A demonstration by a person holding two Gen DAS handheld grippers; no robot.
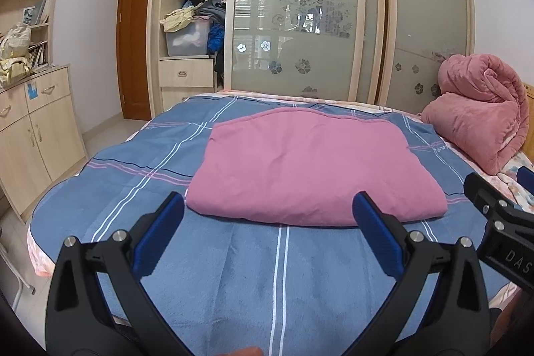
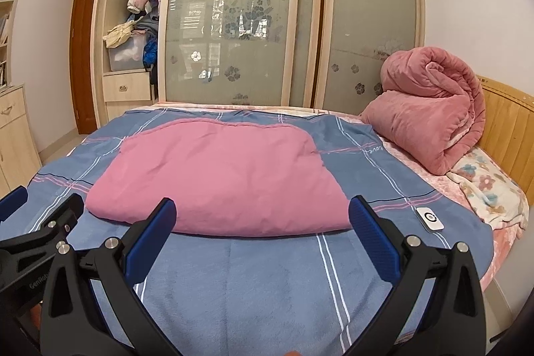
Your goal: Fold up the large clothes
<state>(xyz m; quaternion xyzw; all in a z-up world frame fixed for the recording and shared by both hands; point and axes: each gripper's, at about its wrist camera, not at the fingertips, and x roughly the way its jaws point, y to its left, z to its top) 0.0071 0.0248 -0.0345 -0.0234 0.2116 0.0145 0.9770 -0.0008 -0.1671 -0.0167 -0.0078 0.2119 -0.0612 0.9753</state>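
Observation:
A pink garment point(image 1: 310, 165) lies folded into a flat, thick rectangle in the middle of the blue plaid bed cover point(image 1: 233, 272); it also shows in the right wrist view point(image 2: 220, 179). My left gripper point(image 1: 268, 212) is open and empty, held just short of the garment's near edge. My right gripper point(image 2: 263, 216) is open and empty, also just short of the near edge. The right gripper shows at the right edge of the left wrist view point(image 1: 500, 216). The left gripper shows at the left edge of the right wrist view point(image 2: 33, 222).
A rolled pink quilt point(image 2: 430, 109) sits at the bed's right by the wooden headboard point(image 2: 507, 129). A small white remote point(image 2: 430, 218) lies on the cover near the right. A wardrobe with sliding glass doors point(image 1: 293, 15) stands behind the bed, cabinets point(image 1: 33, 129) on the left.

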